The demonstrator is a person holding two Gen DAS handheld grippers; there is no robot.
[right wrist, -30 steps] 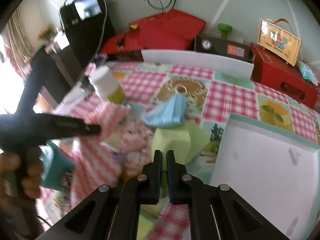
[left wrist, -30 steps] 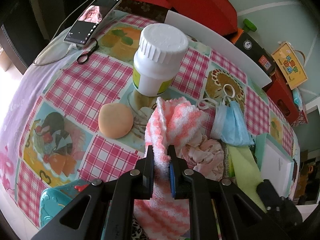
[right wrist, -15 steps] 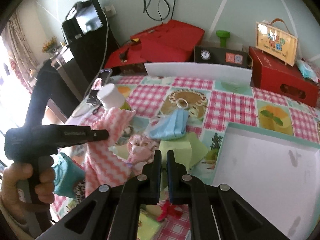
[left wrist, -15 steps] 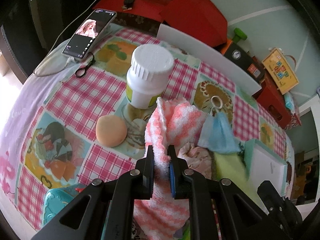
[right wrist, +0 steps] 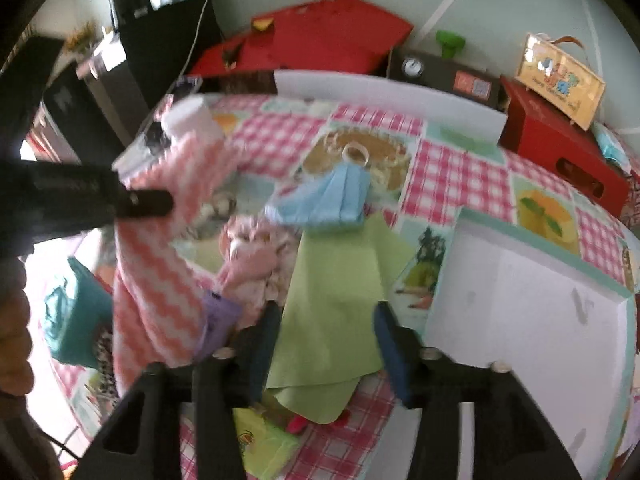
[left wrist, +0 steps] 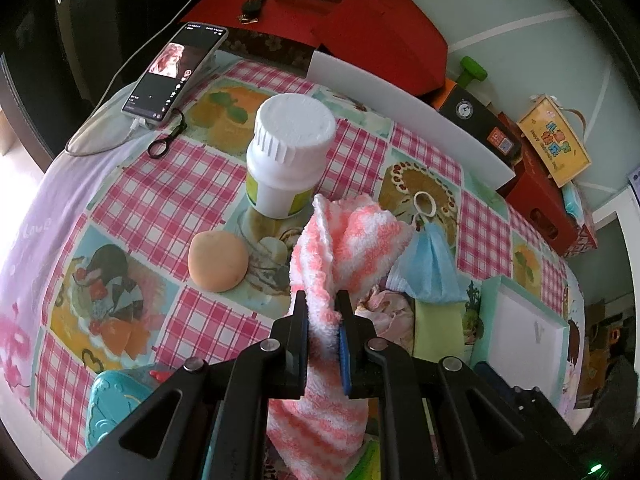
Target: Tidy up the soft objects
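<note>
The pink-and-white striped fluffy towel [left wrist: 344, 248] hangs lengthwise, top to bottom, pinched mid-length in the left gripper [left wrist: 323, 312] above the checked tablecloth [left wrist: 160, 200]. Right behind it: a white plastic jar [left wrist: 288, 152], a round peach sponge [left wrist: 218, 260] and a blue face mask [left wrist: 430, 268]. The right gripper [right wrist: 324, 320] is opening over a flat green cloth [right wrist: 336, 292], pads not touching it, beside the white tray [right wrist: 532, 320] at the table's near edge.

The right wrist view is blurred by motion, so the white bottle [right wrist: 188, 118] and the pink bundle [right wrist: 256, 256] lack clear detail. The striped towel [left wrist: 320, 412] runs out at the lower edge in the left wrist view. The teal box [left wrist: 116, 404] shows only partly.
</note>
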